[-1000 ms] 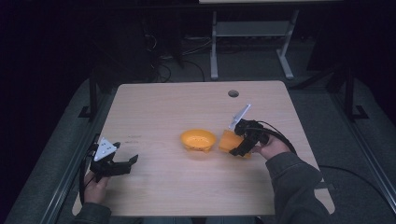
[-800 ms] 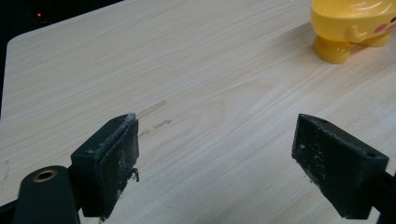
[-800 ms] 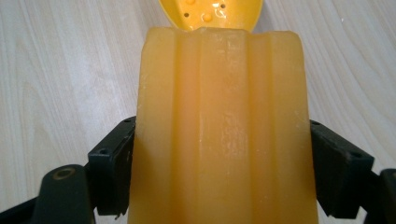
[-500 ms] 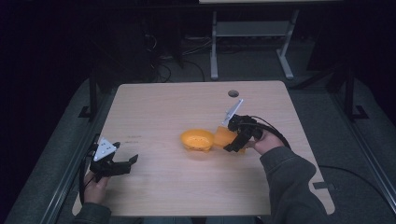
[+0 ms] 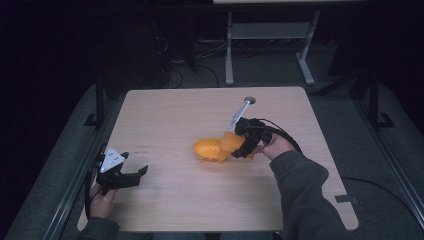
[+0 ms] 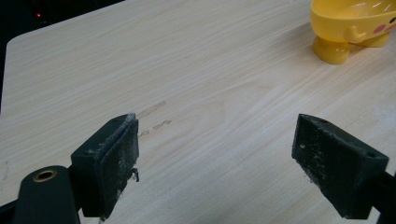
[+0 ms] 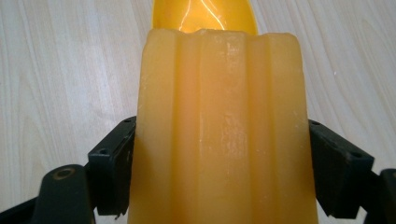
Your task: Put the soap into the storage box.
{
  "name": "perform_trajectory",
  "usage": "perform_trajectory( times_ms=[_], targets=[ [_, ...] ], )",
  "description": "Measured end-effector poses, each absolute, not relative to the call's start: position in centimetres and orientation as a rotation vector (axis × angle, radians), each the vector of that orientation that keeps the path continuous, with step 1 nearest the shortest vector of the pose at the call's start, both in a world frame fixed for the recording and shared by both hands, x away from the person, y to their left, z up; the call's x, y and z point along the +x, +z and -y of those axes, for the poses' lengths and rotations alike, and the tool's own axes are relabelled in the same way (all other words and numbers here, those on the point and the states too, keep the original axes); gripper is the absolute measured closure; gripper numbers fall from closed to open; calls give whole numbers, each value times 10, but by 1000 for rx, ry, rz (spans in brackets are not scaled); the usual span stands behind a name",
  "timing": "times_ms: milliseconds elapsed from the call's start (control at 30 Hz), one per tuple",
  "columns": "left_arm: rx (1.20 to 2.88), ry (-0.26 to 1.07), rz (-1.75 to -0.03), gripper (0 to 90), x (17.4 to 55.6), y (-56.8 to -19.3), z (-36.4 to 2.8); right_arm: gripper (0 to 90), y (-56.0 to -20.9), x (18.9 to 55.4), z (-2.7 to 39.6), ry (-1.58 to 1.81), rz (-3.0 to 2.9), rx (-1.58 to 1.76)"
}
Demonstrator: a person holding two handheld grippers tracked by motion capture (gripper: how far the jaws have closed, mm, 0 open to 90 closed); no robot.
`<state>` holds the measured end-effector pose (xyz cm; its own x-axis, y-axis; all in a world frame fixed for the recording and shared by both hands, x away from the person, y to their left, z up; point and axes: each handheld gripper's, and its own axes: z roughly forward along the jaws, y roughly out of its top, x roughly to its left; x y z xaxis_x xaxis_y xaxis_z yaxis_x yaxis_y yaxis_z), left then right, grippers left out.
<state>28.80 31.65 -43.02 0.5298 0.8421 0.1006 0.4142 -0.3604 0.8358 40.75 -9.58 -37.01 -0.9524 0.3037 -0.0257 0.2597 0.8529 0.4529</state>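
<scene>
A yellow-orange bowl [image 5: 209, 149] on short feet stands in the middle of the wooden table [image 5: 170, 115]. My right gripper [image 5: 241, 147] is shut on a pale orange ribbed block [image 5: 231, 142], which it holds against the bowl's right rim. In the right gripper view the block [image 7: 219, 130] stands between both jaws, with the bowl [image 7: 205, 16] just beyond its top edge. My left gripper [image 5: 136, 176] rests near the table's front left corner, open and holding nothing. In the left gripper view the bowl [image 6: 355, 23] sits far off at the upper right of the gripper [image 6: 215, 158].
A round grey grommet [image 5: 249, 100] sits in the table near its far edge. A metal table frame [image 5: 270, 35] and cables lie on the dark floor beyond. Bare wood stretches between the left gripper and the bowl.
My right gripper has carried the orange block leftward to the bowl's rim. The left gripper has stayed put.
</scene>
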Motion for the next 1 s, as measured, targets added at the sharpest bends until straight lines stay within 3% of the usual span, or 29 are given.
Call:
perform_trajectory(
  times_ms=[1000],
  targets=[
    [1974, 686, -1016, 141, 287, -430, -317, 203, -367, 423, 52, 705, -2964, 341]
  ],
)
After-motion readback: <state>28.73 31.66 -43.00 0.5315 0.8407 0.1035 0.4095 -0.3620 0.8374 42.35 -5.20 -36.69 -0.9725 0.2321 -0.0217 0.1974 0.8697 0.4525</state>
